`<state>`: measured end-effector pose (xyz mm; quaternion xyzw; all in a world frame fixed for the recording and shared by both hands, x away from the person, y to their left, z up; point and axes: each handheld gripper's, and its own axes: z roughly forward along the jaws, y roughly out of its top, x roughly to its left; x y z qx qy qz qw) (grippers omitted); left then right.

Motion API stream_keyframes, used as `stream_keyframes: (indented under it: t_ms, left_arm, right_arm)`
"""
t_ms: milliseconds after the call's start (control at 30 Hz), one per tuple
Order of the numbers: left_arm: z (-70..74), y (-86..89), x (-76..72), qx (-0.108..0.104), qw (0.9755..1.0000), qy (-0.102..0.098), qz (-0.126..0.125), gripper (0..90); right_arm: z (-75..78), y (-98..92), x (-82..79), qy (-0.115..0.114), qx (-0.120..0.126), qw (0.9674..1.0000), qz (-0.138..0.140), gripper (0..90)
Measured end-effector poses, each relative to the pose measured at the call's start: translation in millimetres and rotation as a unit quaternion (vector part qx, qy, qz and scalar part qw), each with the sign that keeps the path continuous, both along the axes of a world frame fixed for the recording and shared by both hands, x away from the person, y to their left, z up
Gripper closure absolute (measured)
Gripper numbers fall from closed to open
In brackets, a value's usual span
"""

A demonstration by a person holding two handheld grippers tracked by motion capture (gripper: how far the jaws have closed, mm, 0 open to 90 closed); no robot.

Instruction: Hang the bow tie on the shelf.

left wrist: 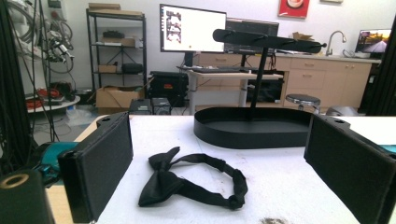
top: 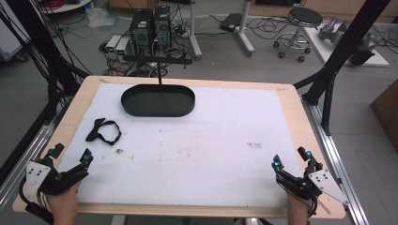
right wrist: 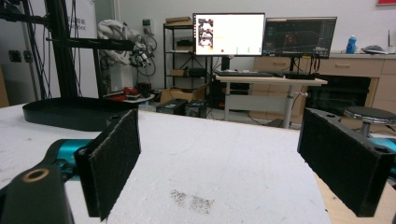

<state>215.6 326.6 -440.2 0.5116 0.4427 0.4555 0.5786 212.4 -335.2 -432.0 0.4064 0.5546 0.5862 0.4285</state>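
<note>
Tray (top: pixel 158 102) at far centre-left of surface (top: pixel 225 140), a stand (top: pixel 159 65) rising from it. Bow tie (top: pixel 104 131) on the surface, left, nearer than the tray. Left gripper (top: pixel 71 157) at near-left corner, right gripper (top: pixel 290 158) at near-right corner, well apart.

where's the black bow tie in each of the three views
High view: the black fabric bow tie lies on the white foam table top, left side, ahead of the left gripper.
Left gripper view: the bow tie lies low centre, between the open jaws.
Right gripper view: not in it.
Shared landmark: the black oval tray with an upright post, behind the bow tie; its tray sits at far left in the right gripper view.
</note>
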Motion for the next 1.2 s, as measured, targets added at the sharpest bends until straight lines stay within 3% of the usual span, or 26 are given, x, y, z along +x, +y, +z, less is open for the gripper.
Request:
stream_keyframes:
  t_ms: [200,433,667,933,1100,1133,1167,1200]
  left_arm:
    - [1.6,-3.7,2.0,0.007,0.9999,0.004,-0.009,8.4]
    - [11.8,-10.4,4.7,0.033,0.9987,0.021,-0.032,8.4]
    - [20.7,-22.5,20.2,0.058,0.9946,0.066,-0.055,9.1]
    - [25.1,-38.9,61.3,0.116,0.9805,0.139,-0.078,13.9]
    - [23.1,-40.3,83.6,0.123,0.9701,0.192,-0.082,18.6]
    - [21.9,-42.1,90.1,0.128,0.9656,0.211,-0.081,19.5]
    - [21.9,-42.1,90.1,0.128,0.9656,0.211,-0.081,20.1]
    - [21.3,-43.2,92.9,0.132,0.9629,0.22,-0.083,20.3]
  right_arm:
    - [0.1,0.0,0.0,-0.001,0.001,1.0,0.0,12.4]
    - [0.2,1.6,-1.3,0.002,0.003,1.0,0.001,12.4]
    - [3.7,-2.5,-6.0,-0.009,0.008,0.9999,-0.006,12.4]
    - [4.6,-6.3,-7.3,-0.013,0.013,0.9998,-0.01,12.3]
    - [4.2,-6.2,-7.8,-0.012,0.014,0.9998,-0.01,12.4]
    - [4.2,-6.9,-7.8,-0.013,0.011,0.9998,-0.011,12.3]
    - [4.1,-7.2,-8.1,-0.013,0.013,0.9998,-0.011,12.4]
    - [4.1,-7.7,-8.0,-0.014,0.012,0.9998,-0.011,12.4]
